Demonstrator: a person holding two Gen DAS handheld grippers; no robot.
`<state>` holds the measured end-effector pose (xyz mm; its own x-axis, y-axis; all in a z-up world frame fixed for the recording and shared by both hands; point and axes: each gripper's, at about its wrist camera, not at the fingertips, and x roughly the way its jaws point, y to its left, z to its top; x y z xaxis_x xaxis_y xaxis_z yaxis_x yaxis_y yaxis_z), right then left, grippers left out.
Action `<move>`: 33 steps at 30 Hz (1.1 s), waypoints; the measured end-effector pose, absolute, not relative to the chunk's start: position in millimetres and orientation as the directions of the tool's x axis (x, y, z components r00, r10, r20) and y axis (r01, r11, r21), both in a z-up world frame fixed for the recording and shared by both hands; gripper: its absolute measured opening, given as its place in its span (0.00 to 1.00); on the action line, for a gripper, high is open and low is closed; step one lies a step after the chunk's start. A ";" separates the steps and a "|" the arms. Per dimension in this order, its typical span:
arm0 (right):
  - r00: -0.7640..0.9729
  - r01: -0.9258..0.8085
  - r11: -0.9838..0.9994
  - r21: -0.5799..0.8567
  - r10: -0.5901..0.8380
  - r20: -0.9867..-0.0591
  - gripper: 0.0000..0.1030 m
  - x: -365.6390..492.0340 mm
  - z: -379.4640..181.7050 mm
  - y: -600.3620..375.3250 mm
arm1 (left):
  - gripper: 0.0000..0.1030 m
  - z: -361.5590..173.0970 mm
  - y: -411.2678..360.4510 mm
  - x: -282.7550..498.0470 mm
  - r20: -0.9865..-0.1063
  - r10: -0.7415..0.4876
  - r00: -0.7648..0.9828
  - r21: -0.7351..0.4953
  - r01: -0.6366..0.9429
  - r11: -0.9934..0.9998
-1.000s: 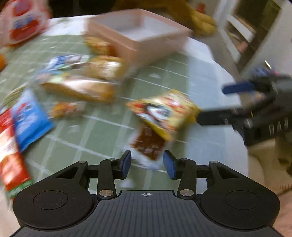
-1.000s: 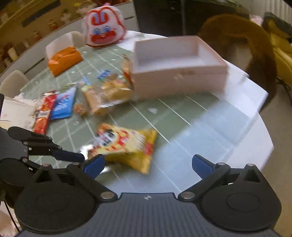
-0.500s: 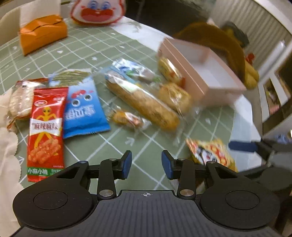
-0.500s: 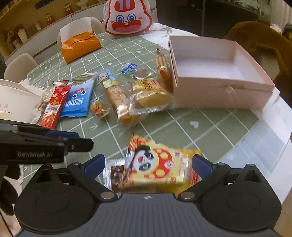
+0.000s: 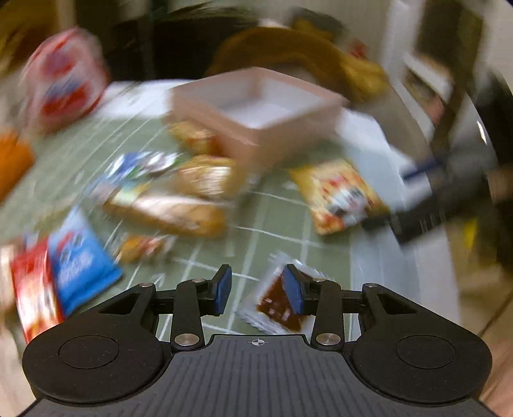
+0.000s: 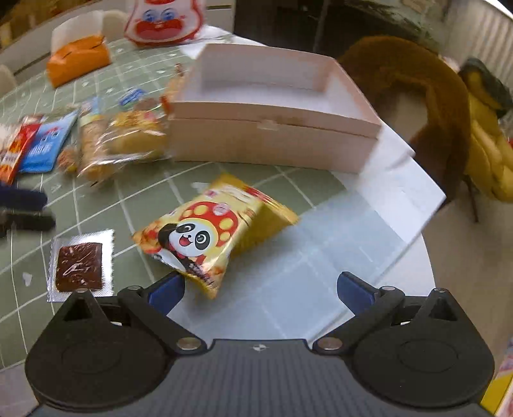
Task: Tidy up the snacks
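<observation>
Over the near edge of the table [image 6: 320, 256], hovering with the right gripper [image 6: 259, 285] and pointing steeply down. Spreading its fingers wide, gripping nothing. Looking straight at the yellow panda bag [image 6: 205, 237], lying on the green checked cloth [image 6: 144, 179] just beyond the left fingertip; not telling clearly whether touching it or not.

Farther left, hovering with the left gripper [image 5: 256, 285], showing at the left edge of the right wrist view as dark fingers [image 6: 25, 208]. Standing its blue pads [image 5: 222, 290] about half apart, pressing on nothing. Looking down past the right pad at a brown foil-edged packet [image 5: 275, 304], lying flat on the cloth just left of the panda bag [image 5: 336, 195] and apart from it [image 6: 80, 264].

Beyond both, sitting open and bare inside at the far right of the cloth: the pink box [image 6: 272, 141]. Crowding against its left wall, a bread pack [image 6: 138, 134] and a long biscuit pack [image 6: 91, 144]; lying farther left, a blue packet [image 6: 45, 144] and a red packet [image 6: 16, 150] side by side. Resting at the far left, an orange pouch [image 6: 77, 57] and a rabbit-face bag [image 6: 163, 22]. Standing behind the box, a brown furry chair [image 6: 416, 89].

Blurring heavily across the whole left wrist view, leaving print on the packs unreadable.
</observation>
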<state>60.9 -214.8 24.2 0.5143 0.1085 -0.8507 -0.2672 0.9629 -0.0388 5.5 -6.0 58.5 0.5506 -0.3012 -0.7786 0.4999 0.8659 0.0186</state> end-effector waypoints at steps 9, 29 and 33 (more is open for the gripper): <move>0.456 -0.230 0.970 0.080 0.180 -0.872 0.99 56.9 7.6 -223.3 | 0.49 37.5 -34.4 -7.6 -0.828 -0.286 0.483 0.117 0.647 0.754; 0.501 -0.244 0.969 0.028 0.151 -0.852 1.00 45.0 2.1 -220.8 | 0.51 35.9 -36.9 17.3 -0.839 -0.322 0.438 -0.030 0.554 0.832; 0.498 -0.231 0.973 0.027 0.142 -0.855 1.00 45.1 2.5 -220.6 | 0.47 35.2 -42.6 14.6 -0.830 -0.273 0.486 -0.027 0.455 0.890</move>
